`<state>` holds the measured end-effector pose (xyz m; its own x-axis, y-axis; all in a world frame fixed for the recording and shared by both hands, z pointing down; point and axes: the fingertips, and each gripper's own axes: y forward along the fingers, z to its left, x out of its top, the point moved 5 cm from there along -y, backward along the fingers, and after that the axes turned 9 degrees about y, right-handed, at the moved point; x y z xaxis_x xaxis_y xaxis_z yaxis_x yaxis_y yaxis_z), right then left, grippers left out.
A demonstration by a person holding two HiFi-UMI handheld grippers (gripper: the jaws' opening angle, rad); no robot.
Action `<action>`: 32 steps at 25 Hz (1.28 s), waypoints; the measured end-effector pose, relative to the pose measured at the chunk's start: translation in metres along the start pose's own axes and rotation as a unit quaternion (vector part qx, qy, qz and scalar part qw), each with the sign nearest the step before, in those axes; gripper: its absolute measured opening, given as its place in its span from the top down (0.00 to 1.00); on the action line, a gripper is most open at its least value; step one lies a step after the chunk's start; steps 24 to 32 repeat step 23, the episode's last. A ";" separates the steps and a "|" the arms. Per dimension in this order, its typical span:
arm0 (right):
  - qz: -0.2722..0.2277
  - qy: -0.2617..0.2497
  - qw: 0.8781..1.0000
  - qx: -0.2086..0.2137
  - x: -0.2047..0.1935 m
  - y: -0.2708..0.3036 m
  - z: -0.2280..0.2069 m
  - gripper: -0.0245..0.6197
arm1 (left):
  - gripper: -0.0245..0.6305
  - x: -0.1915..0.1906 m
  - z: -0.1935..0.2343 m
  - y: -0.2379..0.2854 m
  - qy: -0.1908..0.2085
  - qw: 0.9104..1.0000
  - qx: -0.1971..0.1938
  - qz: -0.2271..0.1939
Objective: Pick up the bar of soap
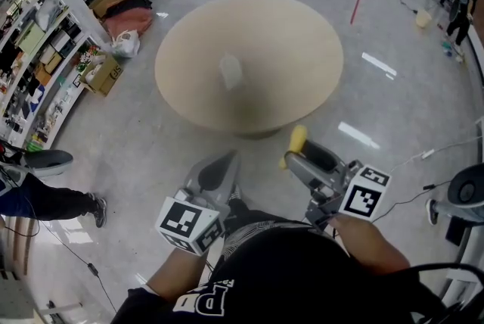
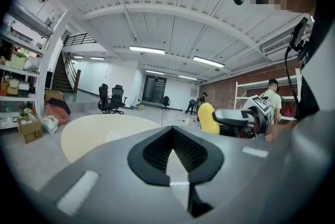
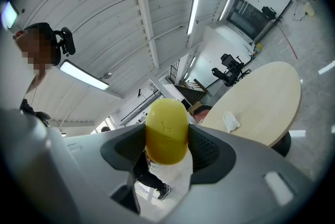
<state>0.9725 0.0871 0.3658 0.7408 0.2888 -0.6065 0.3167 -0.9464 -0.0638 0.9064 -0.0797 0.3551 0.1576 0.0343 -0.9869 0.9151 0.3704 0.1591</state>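
A: L side first. Status of left hand-held gripper (image 2: 171,132)?

B: Pads pressed together at the tips, nothing btwn them. It sits low in front of the person, pointing roughly toward the round desk (image 1: 302,35).

A: Anything on the desk?

B: Just a small white crumpled thing (image 1: 231,71) near the middle, can't tell if cloth or tissue. No soap there.

A: So where's the bar of soap (image 3: 166,129)?

B: Off the desk, up in the air to the R, pinched by the right hand-held gripper (image 1: 290,157). Yellow, oval, smooth. One pad on each side of it; approx the lower half sits btwn the pads, the rounded top sticks out past the tips.

A: Pick-up looks done then. Handling notes?

B: My read: light, rigid, won't deform under the pads. Surface looks glossy and every edge is rounded, so prob slippery. A hard squeeze near the curved end could pop it out fwd.

A: Best hold?

B: Across the widest mid-section, pads flat on opposite faces, moderate force, as it looks now. Not fragile, but a drop on the floor could dent or chip it.
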 end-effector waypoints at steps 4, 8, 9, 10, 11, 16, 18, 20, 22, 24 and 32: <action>-0.004 0.007 1.000 -0.008 0.002 0.002 -0.006 0.56 | 0.95 -0.001 0.003 0.005 -0.001 1.000 -0.005 0.003; -0.009 0.010 1.000 -0.011 0.004 0.002 -0.009 0.56 | 0.95 -0.001 0.003 0.011 -0.007 1.000 -0.014 0.003; -0.009 0.011 1.000 -0.011 0.005 0.002 -0.010 0.56 | 0.95 -0.001 0.003 0.012 -0.006 1.000 -0.015 0.005; -0.009 0.013 1.000 -0.011 0.006 0.003 -0.011 0.56 | 0.95 -0.002 0.003 0.014 -0.004 1.000 -0.015 0.007; -0.009 0.016 1.000 -0.011 0.006 0.003 -0.012 0.56 | 0.95 -0.003 0.003 0.015 -0.003 1.000 -0.016 0.009; -0.008 0.020 1.000 -0.016 0.006 0.007 -0.016 0.56 | 0.95 -0.006 0.006 0.019 -0.003 1.000 -0.023 0.019; -0.009 0.021 1.000 -0.020 0.006 0.008 -0.016 0.56 | 0.95 -0.005 0.008 0.019 -0.006 0.999 -0.024 0.022; -0.009 0.024 0.999 -0.021 0.005 0.008 -0.018 0.56 | 0.95 -0.006 0.008 0.020 -0.005 0.999 -0.029 0.018; -0.010 0.027 0.999 -0.021 0.005 0.007 -0.020 0.56 | 0.95 -0.006 0.007 0.023 -0.002 0.999 -0.032 0.015; -0.010 0.027 0.999 -0.021 0.006 0.007 -0.021 0.56 | 0.95 -0.007 0.007 0.025 -0.001 0.999 -0.033 0.013; -0.010 0.027 0.999 -0.021 0.006 0.007 -0.021 0.56 | 0.95 -0.007 0.007 0.025 -0.001 0.999 -0.033 0.013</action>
